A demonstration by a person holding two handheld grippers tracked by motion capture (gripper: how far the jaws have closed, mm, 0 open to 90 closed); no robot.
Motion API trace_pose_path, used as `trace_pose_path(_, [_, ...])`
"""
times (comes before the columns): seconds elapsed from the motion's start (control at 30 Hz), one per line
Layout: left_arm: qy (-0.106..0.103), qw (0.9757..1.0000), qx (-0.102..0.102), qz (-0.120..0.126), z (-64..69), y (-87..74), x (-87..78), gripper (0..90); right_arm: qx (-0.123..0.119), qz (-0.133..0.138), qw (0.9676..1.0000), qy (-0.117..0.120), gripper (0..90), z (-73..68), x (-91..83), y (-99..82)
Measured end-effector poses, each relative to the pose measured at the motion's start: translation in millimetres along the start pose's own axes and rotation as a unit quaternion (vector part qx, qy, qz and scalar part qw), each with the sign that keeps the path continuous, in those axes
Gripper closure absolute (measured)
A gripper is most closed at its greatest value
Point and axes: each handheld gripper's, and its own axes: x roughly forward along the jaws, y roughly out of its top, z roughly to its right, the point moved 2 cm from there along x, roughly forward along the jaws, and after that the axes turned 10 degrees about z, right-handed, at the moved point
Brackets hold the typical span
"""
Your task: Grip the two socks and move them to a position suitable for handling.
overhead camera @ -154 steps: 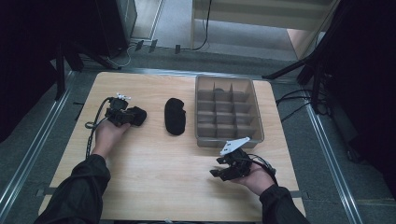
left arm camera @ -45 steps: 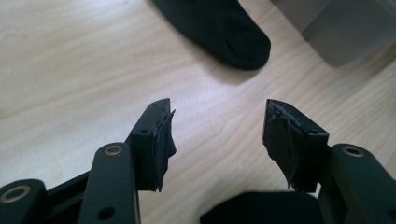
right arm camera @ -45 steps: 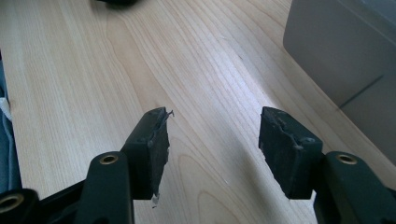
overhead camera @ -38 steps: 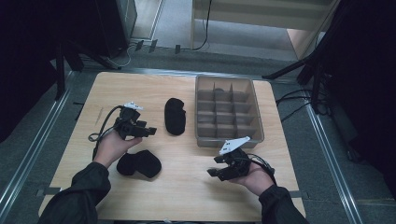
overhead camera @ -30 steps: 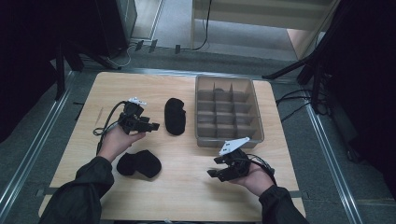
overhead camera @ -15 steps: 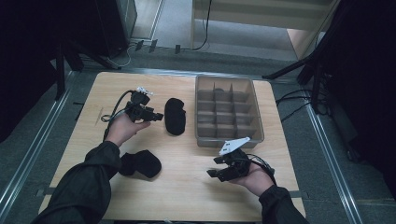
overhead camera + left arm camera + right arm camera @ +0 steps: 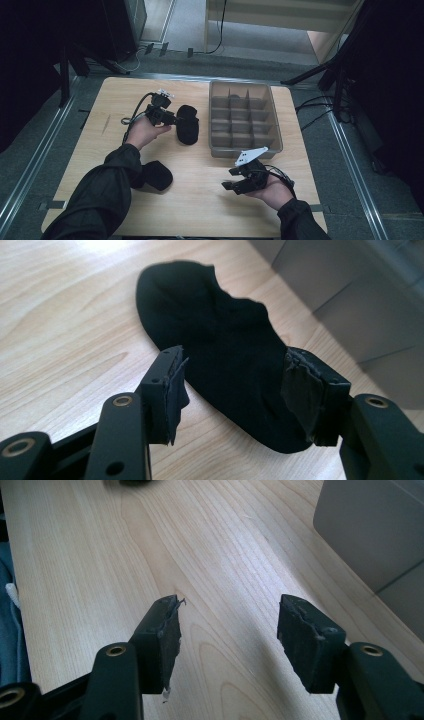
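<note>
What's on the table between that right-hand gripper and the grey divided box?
Nothing: in the high view only bare wood separates the right gripper from the box.

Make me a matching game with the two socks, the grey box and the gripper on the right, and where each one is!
Things:
1. flat black sock
2. bunched black sock
3. grey divided bin
4. right gripper

Places or states:
A. open, over bare wood near the table's front edge
B. by the left sleeve, near the front of the table
C. on the right side of the table, compartments with nothing in them
D. mid-table, between the open jaws of the left gripper

Pairs: 1-D, 2-B, 3-C, 4-A
</note>
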Motion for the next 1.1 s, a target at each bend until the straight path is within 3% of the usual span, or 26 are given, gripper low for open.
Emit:
trace_pose_path(0.23, [-0.002, 0.9999, 0.013, 0.001, 7.9, 16.1, 19.7, 42.0, -0.001, -0.001, 1.0000, 0.002, 42.6, -0.5, 0.3, 0.3])
trace_pose_path(0.47, [0.001, 0.9999, 0.014, 0.000, 8.3, 13.1, 41.2, 39.5, -0.003, -0.003, 1.0000, 0.001, 42.6, 0.2, -0.3, -0.8])
trace_pose_path(0.53, [0.001, 0.9997, 0.012, -0.021, 4.0, 7.0, 51.7, 37.2, -0.003, -0.009, 1.0000, -0.001, 42.7, 1.0, 0.8, -1.8])
trace_pose_path(0.63, [0.005, 0.9994, 0.017, -0.029, 4.7, 3.9, 56.9, 35.4, -0.005, -0.008, 1.0000, -0.001, 42.7, 1.3, 0.9, -2.0])
trace_pose_path(0.7, [0.013, 0.9983, 0.040, -0.040, 9.3, 0.3, 63.0, 32.8, -0.004, -0.008, 1.0000, -0.001, 42.7, 2.0, 0.6, -2.0])
trace_pose_path(0.9, [0.033, 0.9979, 0.054, -0.012, 12.1, -6.2, 63.5, 37.4, -0.008, -0.010, 0.9999, -0.002, 42.7, 2.3, 1.3, -2.0])
trace_pose_path(0.97, [0.046, 0.9963, 0.073, -0.002, 14.0, -11.1, 61.9, 42.9, -0.008, -0.011, 0.9999, -0.003, 42.7, 1.6, 1.4, -1.8])
trace_pose_path(1.1, [0.051, 0.9962, 0.070, 0.004, 14.9, -14.0, 59.8, 46.9, -0.010, -0.011, 0.9999, -0.004, 42.7, 1.1, 1.5, -1.6])
